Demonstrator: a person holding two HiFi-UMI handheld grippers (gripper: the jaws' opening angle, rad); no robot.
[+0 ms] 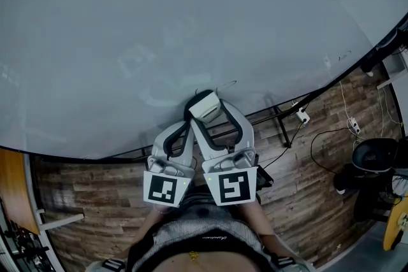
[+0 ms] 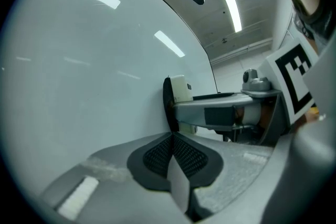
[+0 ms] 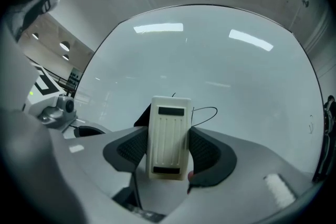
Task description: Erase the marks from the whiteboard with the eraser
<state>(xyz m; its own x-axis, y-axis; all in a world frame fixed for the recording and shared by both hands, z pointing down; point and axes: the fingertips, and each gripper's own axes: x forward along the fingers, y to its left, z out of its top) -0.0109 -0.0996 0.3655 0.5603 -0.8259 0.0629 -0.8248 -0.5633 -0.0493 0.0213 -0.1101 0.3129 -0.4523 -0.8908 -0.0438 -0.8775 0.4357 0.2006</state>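
Presently right gripper point(image 3: 168, 153) is clamping its fingers on the eraser point(image 3: 168, 134) against the whiteboard point(image 3: 220, 65), left gripper point(image 2: 172, 150) fingers pressing together, empty.

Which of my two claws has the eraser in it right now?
The right claw: its jaws are shut on the white eraser, held at the whiteboard. The left claw beside it is shut with nothing between its jaws.

whiteboard point(image 1: 191, 22): smooth, glossy, reflecting ceiling lights. eraser point(image 3: 168, 136): cream ribbed plastic, matt. floor point(image 1: 95, 194): wood-grain planks.
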